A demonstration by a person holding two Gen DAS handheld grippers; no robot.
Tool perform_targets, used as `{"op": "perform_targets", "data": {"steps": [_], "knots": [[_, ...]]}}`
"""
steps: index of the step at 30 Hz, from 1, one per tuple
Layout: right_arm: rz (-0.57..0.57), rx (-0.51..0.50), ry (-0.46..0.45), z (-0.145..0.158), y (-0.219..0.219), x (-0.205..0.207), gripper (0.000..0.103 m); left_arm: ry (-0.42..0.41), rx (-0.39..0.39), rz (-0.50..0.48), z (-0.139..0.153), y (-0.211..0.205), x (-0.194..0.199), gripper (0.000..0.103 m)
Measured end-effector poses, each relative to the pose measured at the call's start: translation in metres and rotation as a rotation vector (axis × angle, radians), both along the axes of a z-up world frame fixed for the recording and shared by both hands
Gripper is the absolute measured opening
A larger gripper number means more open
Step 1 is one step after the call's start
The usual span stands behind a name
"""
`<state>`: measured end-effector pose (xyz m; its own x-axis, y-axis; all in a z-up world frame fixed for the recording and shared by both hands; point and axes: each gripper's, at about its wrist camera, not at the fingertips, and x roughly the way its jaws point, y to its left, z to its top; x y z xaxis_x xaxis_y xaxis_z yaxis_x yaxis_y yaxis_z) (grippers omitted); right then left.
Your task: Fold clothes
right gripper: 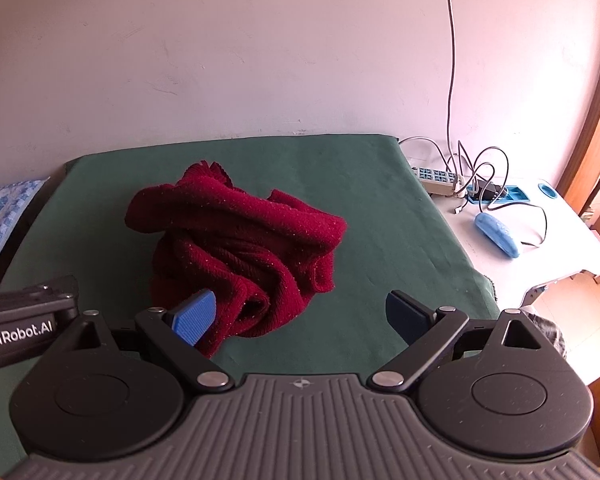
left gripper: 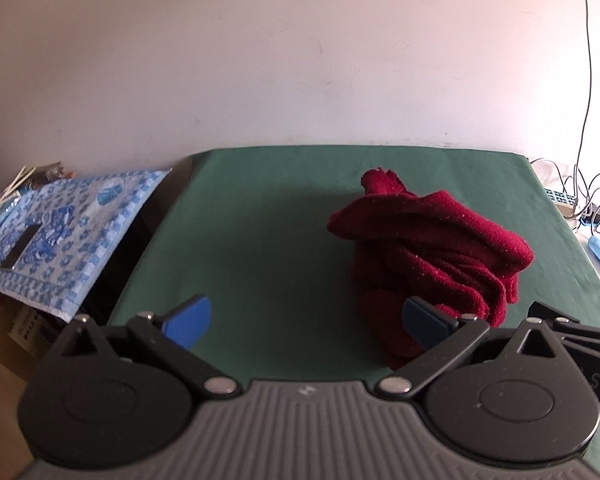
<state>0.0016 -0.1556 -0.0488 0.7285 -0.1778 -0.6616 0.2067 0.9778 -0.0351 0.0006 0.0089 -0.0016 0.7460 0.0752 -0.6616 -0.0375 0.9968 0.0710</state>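
A dark red knitted garment (left gripper: pixel 428 244) lies crumpled in a heap on the green cloth (left gripper: pixel 260 240) that covers the table. In the left wrist view my left gripper (left gripper: pixel 306 322) hovers open above the cloth, with the heap ahead and to its right. The same garment (right gripper: pixel 236 248) fills the middle left of the right wrist view. My right gripper (right gripper: pixel 300 318) stands open over the green cloth (right gripper: pixel 380 220), its left blue fingertip (right gripper: pixel 194 316) in front of the heap's near edge. Nothing is between either pair of fingers.
A blue patterned mat (left gripper: pixel 60 232) with a dark remote lies left of the table. On a white side table (right gripper: pixel 552 256) to the right are a power strip (right gripper: pixel 438 180), tangled cables and a blue case (right gripper: pixel 498 234). A pale wall stands behind.
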Motion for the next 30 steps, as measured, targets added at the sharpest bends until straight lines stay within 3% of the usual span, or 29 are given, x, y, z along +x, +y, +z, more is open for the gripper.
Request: {"op": "perform_targets", "data": {"steps": [30], "knots": [[0.009, 0.008, 0.007, -0.005, -0.002, 0.014, 0.091, 0.033, 0.018, -0.010, -0.003, 0.001, 0.020, 0.102]]}}
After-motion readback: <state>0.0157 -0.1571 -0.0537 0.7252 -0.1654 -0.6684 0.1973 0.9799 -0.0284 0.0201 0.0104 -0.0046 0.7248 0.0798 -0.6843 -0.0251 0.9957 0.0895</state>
